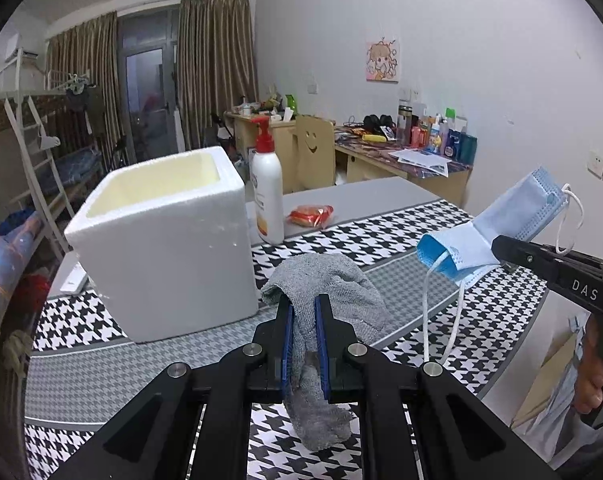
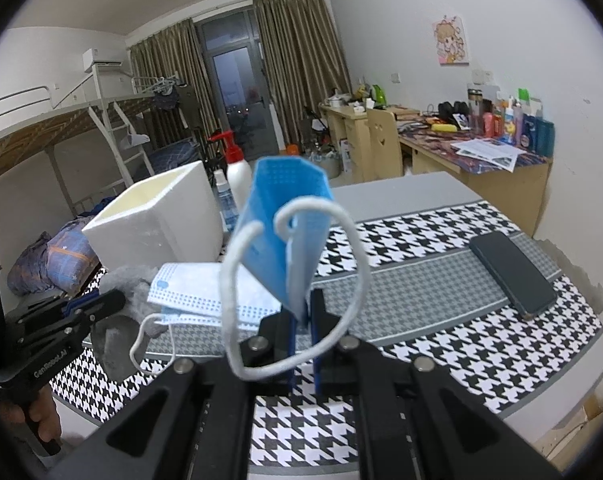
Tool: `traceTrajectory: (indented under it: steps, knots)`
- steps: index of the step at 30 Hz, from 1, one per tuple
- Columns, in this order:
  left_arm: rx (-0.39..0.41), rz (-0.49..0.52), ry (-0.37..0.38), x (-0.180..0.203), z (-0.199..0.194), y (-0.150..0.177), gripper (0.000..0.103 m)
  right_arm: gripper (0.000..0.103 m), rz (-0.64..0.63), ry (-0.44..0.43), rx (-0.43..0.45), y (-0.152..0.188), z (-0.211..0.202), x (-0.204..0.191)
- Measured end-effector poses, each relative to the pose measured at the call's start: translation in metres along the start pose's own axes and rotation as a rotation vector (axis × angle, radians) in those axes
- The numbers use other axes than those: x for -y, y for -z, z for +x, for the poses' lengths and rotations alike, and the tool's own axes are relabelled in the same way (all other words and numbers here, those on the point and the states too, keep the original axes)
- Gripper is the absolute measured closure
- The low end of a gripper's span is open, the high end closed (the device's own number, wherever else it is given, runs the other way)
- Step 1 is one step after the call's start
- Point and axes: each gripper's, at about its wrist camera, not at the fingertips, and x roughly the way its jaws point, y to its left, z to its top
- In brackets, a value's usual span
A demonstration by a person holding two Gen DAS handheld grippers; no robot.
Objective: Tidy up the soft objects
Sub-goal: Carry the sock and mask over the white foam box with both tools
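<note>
The left gripper [image 1: 303, 308] has its fingers pinching a grey sock [image 1: 333, 292], held up off the bench [image 1: 381, 196] just right of the white foam box [image 1: 161, 248]. The right gripper [image 2: 303, 308] has its fingers pinching a folded blue face mask [image 2: 289, 220], lifted farther right of the box, ear loops dangling. A second mask [image 2: 205, 292] lies on the houndstooth cloth [image 2: 441, 352] just in front of the box. A pump bottle [image 1: 266, 192] stands right beside the box, and a phone [image 2: 511, 274] lies well to its right.

Grey sock [image 1: 333, 292] is nubbly knit; blue mask [image 2: 285, 232] thin, dimpled nonwoven cloth. Box [image 1: 161, 248] is grainy white foam, bottle [image 1: 267, 196] glossy plastic, phone [image 2: 511, 274] smooth, tablecloth [image 1: 401, 236] matt woven.
</note>
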Motion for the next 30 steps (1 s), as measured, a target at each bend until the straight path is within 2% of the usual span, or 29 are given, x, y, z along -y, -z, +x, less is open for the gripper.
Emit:
traceTrajectory:
  steps: [12, 24, 30]
  knots:
    - [0.043, -0.004, -0.018, -0.014, -0.013, -0.014, 0.091, 0.094, -0.026, -0.04, 0.031, -0.015, 0.0, -0.016]
    - [0.105, -0.002, -0.092, -0.031, -0.03, -0.037, 0.091, 0.094, -0.05, -0.075, 0.059, -0.036, 0.005, -0.033]
    - [0.138, -0.003, -0.097, -0.037, -0.037, -0.046, 0.091, 0.094, -0.059, -0.102, 0.07, -0.046, 0.005, -0.042]
